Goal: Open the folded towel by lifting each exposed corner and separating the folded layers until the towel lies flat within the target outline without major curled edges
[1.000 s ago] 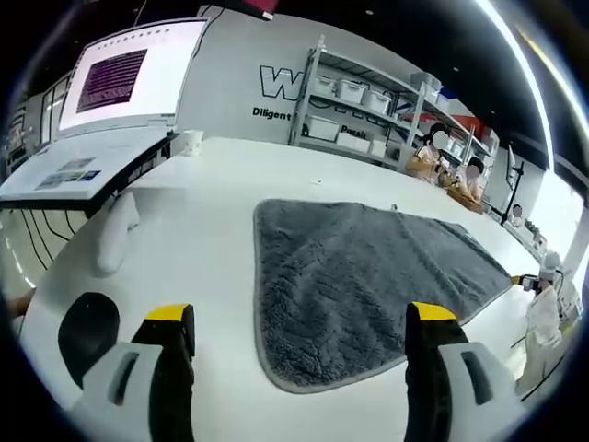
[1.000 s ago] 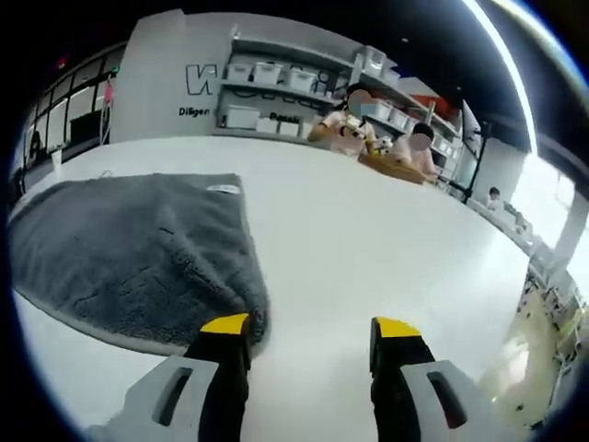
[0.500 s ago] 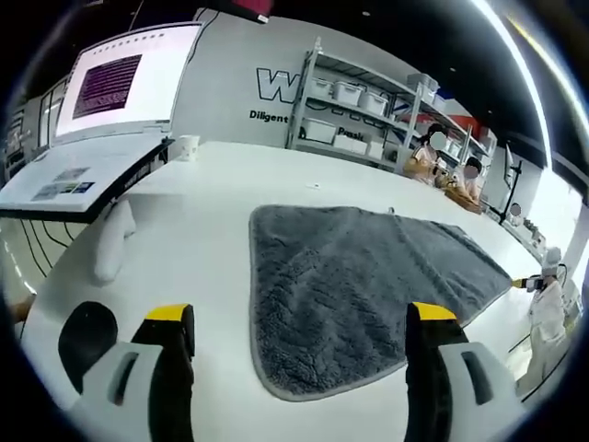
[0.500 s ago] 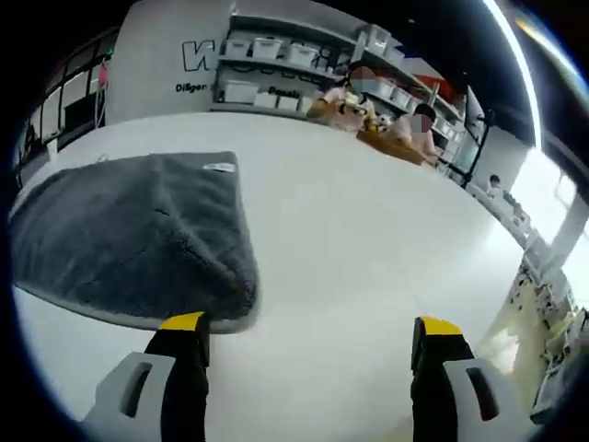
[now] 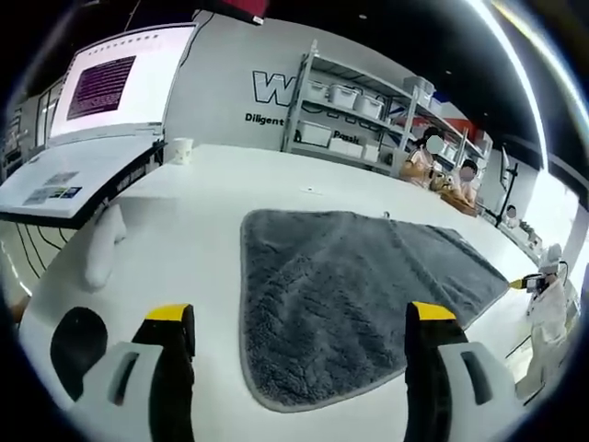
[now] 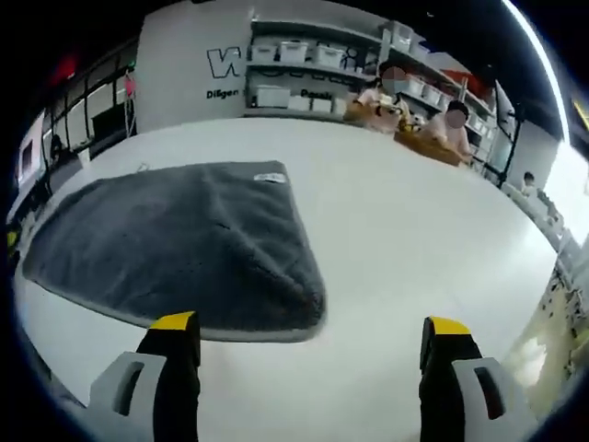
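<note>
A grey fluffy towel [image 5: 359, 295] lies spread on the white table [image 5: 202, 203], its near rounded corner between my left gripper's [image 5: 299, 336] yellow-tipped jaws, which stand wide apart above the table and hold nothing. In the right gripper view the same towel [image 6: 184, 244] lies flat with a small white label at its far edge; its near right corner sits ahead of my right gripper [image 6: 313, 341], open and empty. The right gripper's yellow tip [image 5: 525, 284] shows at the towel's far corner in the left gripper view.
A slanted screen [image 5: 115, 83] and a lower shelf stand at the left, with a white cup [image 5: 181, 149] and a white object [image 5: 99, 247] near the table's edge. A black round pad [image 5: 78, 341] lies near left. Shelves with bins [image 6: 294, 55] and seated people [image 6: 414, 115] are beyond.
My right gripper let go of the towel's corner, opened wide and pulled back; the corner now lies flat. The left gripper view drifted slightly, jaws still open.
</note>
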{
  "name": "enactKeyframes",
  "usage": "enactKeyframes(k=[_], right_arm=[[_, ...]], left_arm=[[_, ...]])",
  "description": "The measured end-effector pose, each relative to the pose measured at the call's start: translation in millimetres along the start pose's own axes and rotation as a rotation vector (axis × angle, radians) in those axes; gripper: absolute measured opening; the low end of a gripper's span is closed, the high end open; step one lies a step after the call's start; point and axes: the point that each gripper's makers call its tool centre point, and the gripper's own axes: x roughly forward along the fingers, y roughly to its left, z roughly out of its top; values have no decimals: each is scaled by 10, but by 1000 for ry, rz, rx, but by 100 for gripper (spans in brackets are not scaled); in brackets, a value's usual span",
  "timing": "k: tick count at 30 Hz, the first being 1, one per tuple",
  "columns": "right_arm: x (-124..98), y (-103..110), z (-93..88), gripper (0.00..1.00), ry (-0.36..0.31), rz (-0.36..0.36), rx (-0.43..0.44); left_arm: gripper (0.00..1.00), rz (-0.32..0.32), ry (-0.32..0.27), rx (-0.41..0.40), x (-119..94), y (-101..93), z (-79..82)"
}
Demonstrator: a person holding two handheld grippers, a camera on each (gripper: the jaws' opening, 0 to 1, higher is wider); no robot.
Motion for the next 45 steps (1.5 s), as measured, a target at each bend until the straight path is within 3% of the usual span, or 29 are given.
enactKeyframes(k=[8,17,22,34,40,45], right_arm=[[7,215,5,99,6,72,-64],[-20,363,33,99,-11,140,-72],[-23,470,25,99,-11,178,-101],[-112,494,47,99,-23,198,-133],[-172,512,76,99,-41,215,-129],[-208,492,56,99,-37,210,-134]], left_arm=[[93,-43,-48,24,143,-100,197],[88,-26,-76,13,339,-9,348],[77,-31,-87,4,447,3,431],[76,-28,-103,23,738,26,605],[66,-38,-88,23,934,68,618],[64,-49,-97,33,1060,99,681]])
